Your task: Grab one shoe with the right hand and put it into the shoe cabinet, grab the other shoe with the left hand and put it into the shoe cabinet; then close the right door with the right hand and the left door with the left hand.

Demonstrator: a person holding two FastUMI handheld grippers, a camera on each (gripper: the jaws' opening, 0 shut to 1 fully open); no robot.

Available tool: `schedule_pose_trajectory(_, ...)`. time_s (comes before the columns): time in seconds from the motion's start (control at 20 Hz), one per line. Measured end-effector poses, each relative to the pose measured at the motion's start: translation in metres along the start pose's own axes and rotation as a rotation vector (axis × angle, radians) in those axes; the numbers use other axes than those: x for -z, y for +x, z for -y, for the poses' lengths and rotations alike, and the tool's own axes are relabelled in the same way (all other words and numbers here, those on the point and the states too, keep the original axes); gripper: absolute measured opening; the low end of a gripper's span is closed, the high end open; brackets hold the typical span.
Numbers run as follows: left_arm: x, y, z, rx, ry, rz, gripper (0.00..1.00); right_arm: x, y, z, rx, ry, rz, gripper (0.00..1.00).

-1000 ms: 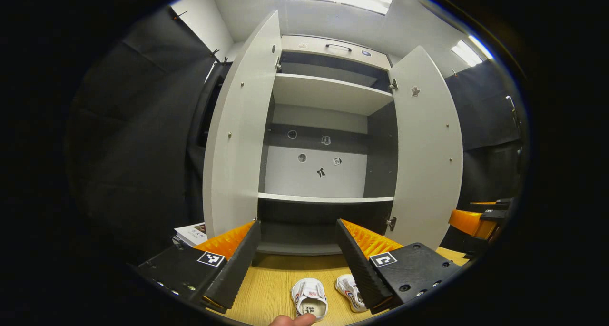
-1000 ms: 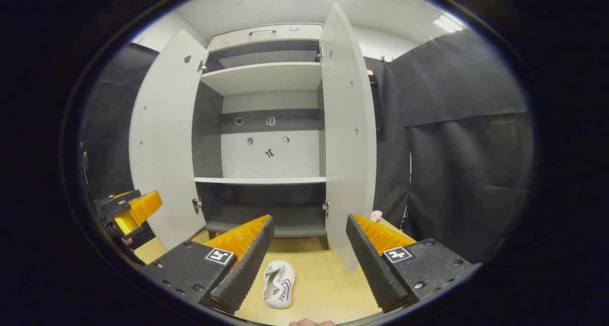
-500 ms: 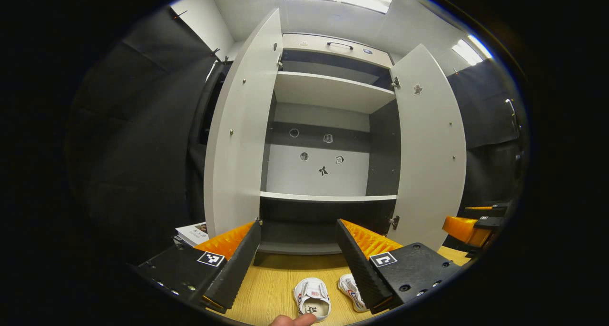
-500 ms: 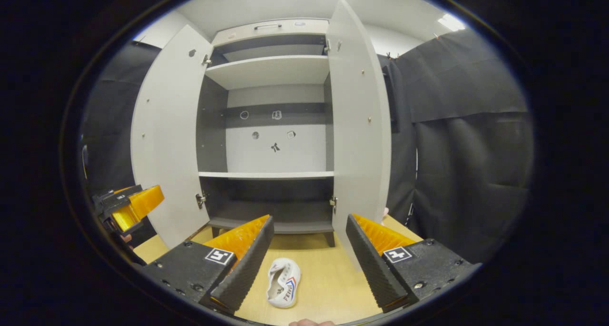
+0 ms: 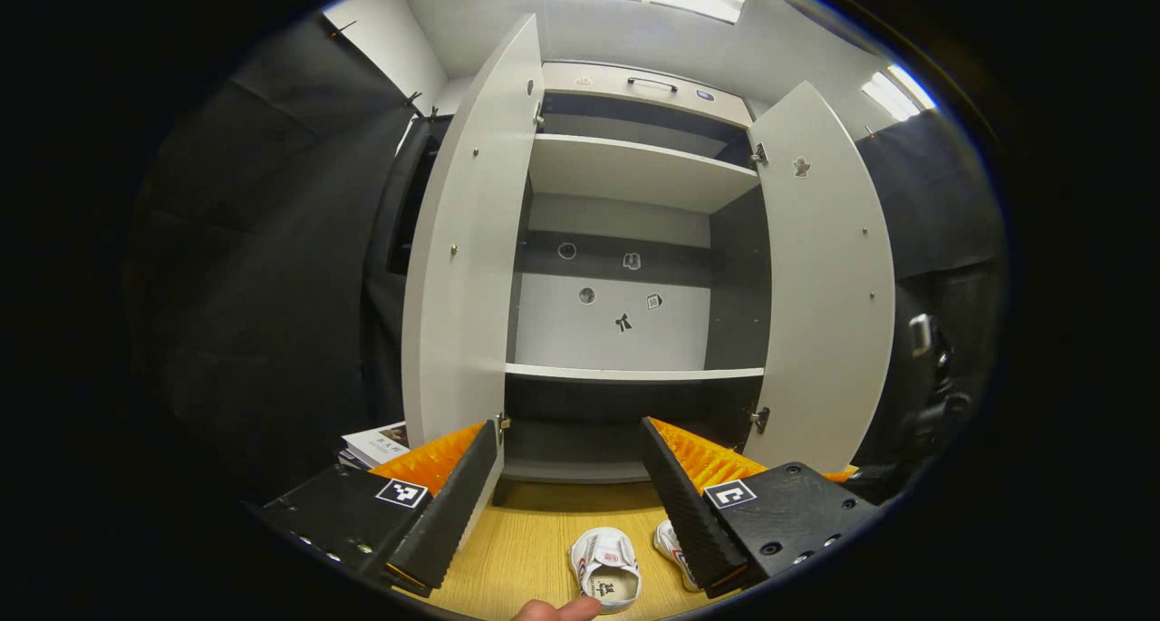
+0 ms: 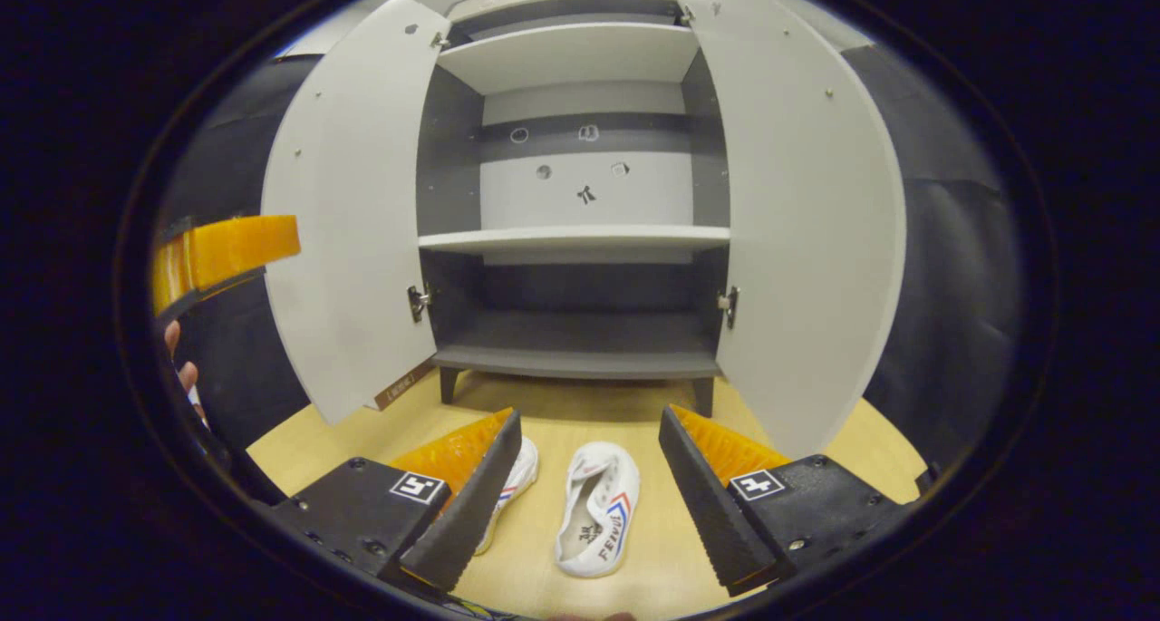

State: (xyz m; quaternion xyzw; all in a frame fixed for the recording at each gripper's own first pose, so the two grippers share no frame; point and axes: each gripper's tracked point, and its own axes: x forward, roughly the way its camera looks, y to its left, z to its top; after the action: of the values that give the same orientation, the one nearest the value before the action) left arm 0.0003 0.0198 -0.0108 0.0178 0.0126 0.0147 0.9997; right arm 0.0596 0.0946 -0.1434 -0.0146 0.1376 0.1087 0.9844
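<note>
The shoe cabinet (image 6: 580,240) stands on the wooden worktop (image 6: 652,567) with both doors swung wide and its shelves bare. In the right gripper view, the right gripper (image 6: 589,476) is released, its fingers spread above the pair of white shoes lying in front of the cabinet. One shoe (image 6: 596,508) lies between the fingers, apart from both. The other shoe (image 6: 512,485) lies just beside it, partly hidden behind the left-side finger. In the left gripper view, the left gripper (image 5: 569,485) is likewise released, grasping nothing, facing the cabinet interior with the shoes below it. A fingertip (image 5: 557,610) shows at the bottom edge.
</note>
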Motion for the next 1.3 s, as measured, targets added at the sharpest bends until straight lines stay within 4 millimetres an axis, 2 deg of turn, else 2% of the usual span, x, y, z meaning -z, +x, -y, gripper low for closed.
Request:
schedule_pose_trajectory(0.05,0.001,0.000,-0.002,-0.006,0.002,-0.003,0.95,0.010,0.007,-0.005,-0.015,0.011,-0.024,0.94)
schedule_pose_trajectory(0.1,0.003,-0.001,-0.005,-0.010,0.004,-0.006,0.95,0.020,0.014,-0.009,-0.026,0.016,-0.045,0.99)
schedule_pose_trajectory(0.4,0.010,0.000,-0.022,-0.041,0.008,-0.031,0.95,0.088,0.055,-0.015,-0.043,-0.010,-0.196,1.00)
schedule_pose_trajectory(0.65,0.015,0.002,-0.033,-0.060,0.010,-0.042,0.95,0.124,0.072,-0.017,-0.060,-0.017,-0.279,0.99)
schedule_pose_trajectory(0.8,0.019,0.004,-0.036,-0.066,0.011,-0.053,0.95,0.136,0.080,-0.021,-0.069,-0.014,-0.305,0.98)
schedule_pose_trajectory(0.9,0.021,0.005,-0.039,-0.069,0.010,-0.059,0.95,0.140,0.087,-0.022,-0.069,-0.020,-0.316,0.94)
schedule_pose_trajectory(1.05,0.024,0.008,-0.042,-0.075,0.010,-0.066,0.95,0.149,0.099,-0.024,-0.063,-0.019,-0.337,0.84)
schedule_pose_trajectory(1.1,0.025,0.009,-0.044,-0.077,0.009,-0.069,0.95,0.152,0.103,-0.024,-0.059,-0.016,-0.347,0.75)
schedule_pose_trajectory(1.2,0.027,0.011,-0.045,-0.081,0.008,-0.074,0.95,0.152,0.108,-0.019,-0.037,-0.034,-0.340,0.72)
schedule_pose_trajectory(1.25,0.028,0.011,-0.046,-0.083,0.007,-0.075,0.95,0.153,0.109,-0.018,-0.031,-0.039,-0.339,0.64)
schedule_pose_trajectory(1.3,0.029,0.013,-0.046,-0.083,0.005,-0.077,0.95,0.153,0.110,-0.016,-0.024,-0.045,-0.335,0.66)
